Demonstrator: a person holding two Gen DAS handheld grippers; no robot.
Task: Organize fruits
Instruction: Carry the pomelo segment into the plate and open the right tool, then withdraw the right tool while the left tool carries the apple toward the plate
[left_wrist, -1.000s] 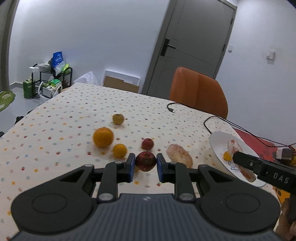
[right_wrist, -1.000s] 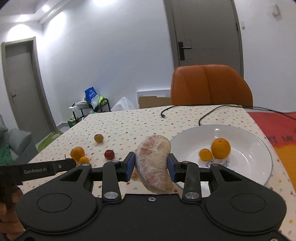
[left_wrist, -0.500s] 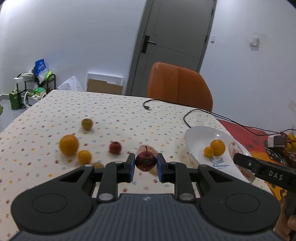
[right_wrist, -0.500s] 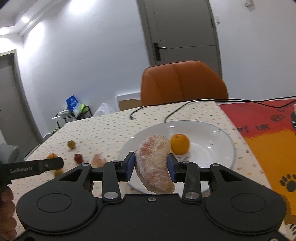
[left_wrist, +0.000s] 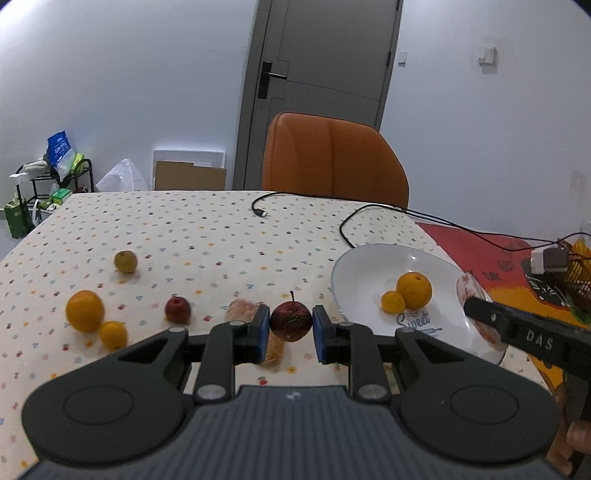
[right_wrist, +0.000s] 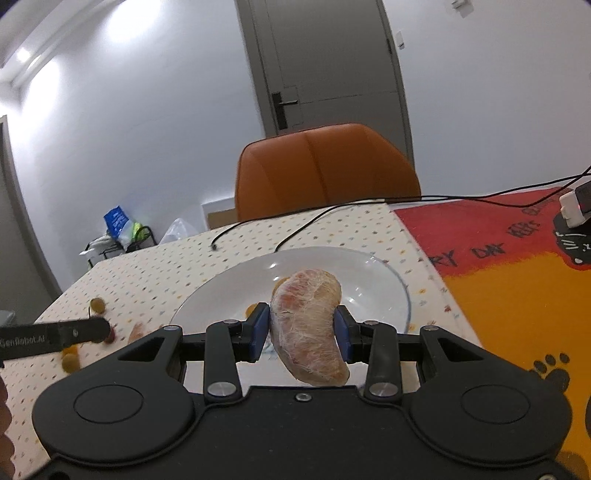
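Left gripper (left_wrist: 290, 328) is clamped on the dark red apple (left_wrist: 290, 320), blue pads pressing both flanks, stem pointing up, fruit lifted clear of the dotted tablecloth (left_wrist: 207, 236). Compared with half a second ago, the white plate (left_wrist: 365, 266) sits larger and closer to centre in this view, and the apple now hangs just left of its rim. A full second back the apple was low among the loose fruit; now that cluster lies behind and to the left: big orange (left_wrist: 84, 310), small orange (left_wrist: 113, 335), small red apple (left_wrist: 177, 309), yellow-green fruit (left_wrist: 125, 261), and a peeled pomelo segment (left_wrist: 242, 310) on the cloth just behind the left finger.

Over to the right gripper (right_wrist: 301, 330): it grips a second pomelo segment (right_wrist: 308, 325), upright, jaws closed on its middle. A second ago the plate was off to its right; now the segment hangs squarely over the plate (right_wrist: 384, 269). From the left view, that segment shows at the plate's right rim, while two oranges (left_wrist: 408, 293) rest touching in the plate's middle. An orange chair (left_wrist: 332, 158) stands behind the table, and a black cable (left_wrist: 343, 229) trails across the cloth.
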